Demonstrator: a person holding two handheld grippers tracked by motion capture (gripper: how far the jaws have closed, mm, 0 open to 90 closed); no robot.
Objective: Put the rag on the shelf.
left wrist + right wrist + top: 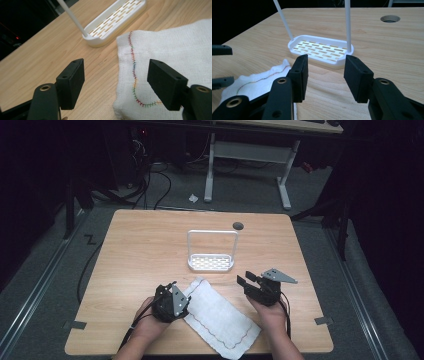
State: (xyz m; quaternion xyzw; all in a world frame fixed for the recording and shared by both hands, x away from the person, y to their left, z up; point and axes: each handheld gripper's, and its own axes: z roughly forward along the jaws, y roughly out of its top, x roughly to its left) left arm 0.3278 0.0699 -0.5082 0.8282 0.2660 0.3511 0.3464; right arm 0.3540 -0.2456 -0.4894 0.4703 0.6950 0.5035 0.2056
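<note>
A folded white cloth (219,316) with a coloured stitched border lies on the wooden table (150,245) near its front edge, between my two grippers. My left gripper (170,295) sits at the cloth's left edge, open, jaws straddling the stitched hem (133,72) with nothing pressed between them. My right gripper (248,281) is open to the right of the cloth, above bare wood, pointing at a white slotted tray with a tall hoop handle (212,262). The cloth's corner (259,78) lies to the left of the right jaws, and the tray (322,51) lies just beyond them.
A round cable hole (238,225) is in the table behind the tray. Beyond the table are a white desk frame (247,165), cables on the grey floor and dark surroundings. Bare wood lies to the left and right of the tray.
</note>
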